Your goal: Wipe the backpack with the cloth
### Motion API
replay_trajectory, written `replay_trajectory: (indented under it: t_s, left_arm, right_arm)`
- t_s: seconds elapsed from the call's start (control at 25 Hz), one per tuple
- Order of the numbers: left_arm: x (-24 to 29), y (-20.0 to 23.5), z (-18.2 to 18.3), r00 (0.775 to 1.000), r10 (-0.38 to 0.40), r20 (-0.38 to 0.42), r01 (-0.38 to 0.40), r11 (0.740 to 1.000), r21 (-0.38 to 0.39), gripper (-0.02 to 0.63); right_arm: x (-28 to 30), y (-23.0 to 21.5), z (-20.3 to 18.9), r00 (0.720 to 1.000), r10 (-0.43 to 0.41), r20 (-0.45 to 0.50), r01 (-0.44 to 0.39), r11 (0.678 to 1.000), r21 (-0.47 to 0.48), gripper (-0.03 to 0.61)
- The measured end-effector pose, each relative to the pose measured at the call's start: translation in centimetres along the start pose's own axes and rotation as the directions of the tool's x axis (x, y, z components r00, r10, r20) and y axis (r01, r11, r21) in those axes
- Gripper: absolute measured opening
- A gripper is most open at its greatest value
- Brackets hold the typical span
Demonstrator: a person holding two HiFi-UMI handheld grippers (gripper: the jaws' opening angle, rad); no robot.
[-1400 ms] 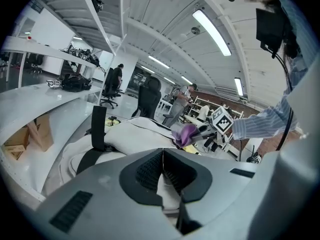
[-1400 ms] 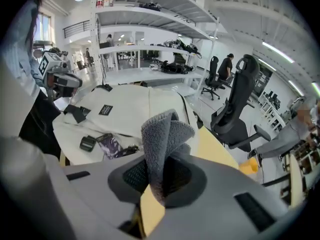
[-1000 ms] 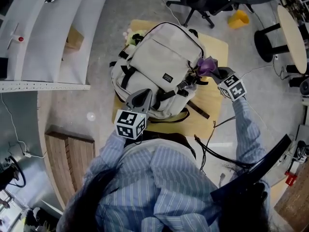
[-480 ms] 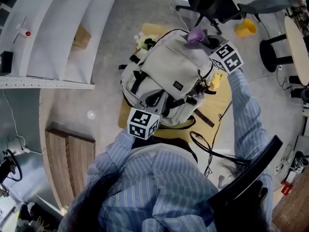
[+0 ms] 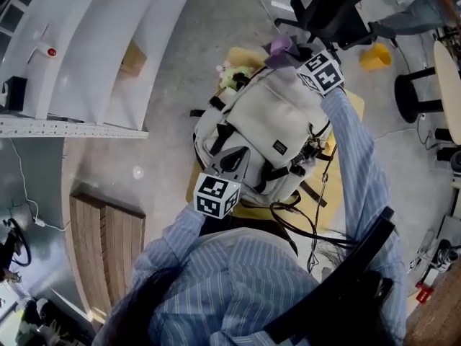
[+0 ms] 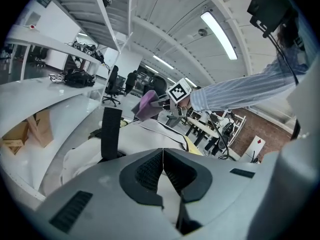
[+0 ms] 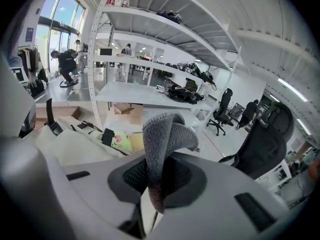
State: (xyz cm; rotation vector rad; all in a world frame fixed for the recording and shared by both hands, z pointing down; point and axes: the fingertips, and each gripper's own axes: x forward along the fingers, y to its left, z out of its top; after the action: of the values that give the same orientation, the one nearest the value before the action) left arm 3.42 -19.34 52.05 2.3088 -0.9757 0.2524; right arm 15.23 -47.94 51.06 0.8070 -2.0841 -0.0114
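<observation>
Clamping the soft cloth (image 7: 165, 134), right gripper (image 5: 290, 53) sits at the backpack's (image 5: 266, 117) far top edge; left gripper (image 6: 163, 171), jaws together, braces its near end on the table (image 5: 241, 212). Fabric looks floppy and light, so it is probably best steadied by a strap.

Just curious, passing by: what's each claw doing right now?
Left claw: closed, pads together.
Right claw: closed on the cloth.
</observation>
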Motion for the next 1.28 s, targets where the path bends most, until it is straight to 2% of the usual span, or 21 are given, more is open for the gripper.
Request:
replay_trajectory:
  t_s: [0.24,0.44,0.68,0.8,1.04,1.28]
  left_arm:
    - [0.0,1.2,-0.2,1.0,0.019,-0.007,-0.02,0.999,-0.028,0.006]
    - [0.4,0.7,-0.2,1.0,0.007,-0.018,-0.007,1.0,-0.013,0.006]
    - [0.8,-0.4,-1.0,0.999,-0.004,-0.039,0.004,1.0,-0.002,0.006]
    - [1.1,-1.2,-1.2,0.999,-0.006,-0.044,0.006,1.0,0.007,0.006]
    - [1.5,-3.0,-1.9,0.998,-0.003,-0.058,0.004,1.0,0.013,0.006]
    - [1.3,-5.2,-2.9,0.998,-0.002,-0.055,0.002,1.0,0.004,0.006]
  right_arm:
    - [-1.2,-0.2,-4.5,0.997,0.025,-0.071,-0.025,1.0,0.0,0.041]
    - [-4.3,-0.9,-10.0,0.993,-0.004,-0.116,0.016,0.995,0.104,0.041]
    - [-9.3,0.8,-16.5,0.991,-0.014,-0.137,0.044,0.973,0.225,0.041]
    - [-11.7,1.5,-19.9,0.987,-0.026,-0.159,0.07,0.957,0.282,0.041]
    - [-15.7,3.9,-24.7,0.987,-0.058,-0.152,0.118,0.9,0.42,0.041]
    - [-18.1,8.0,-28.7,0.984,-0.047,-0.172,0.126,0.866,0.484,0.041]
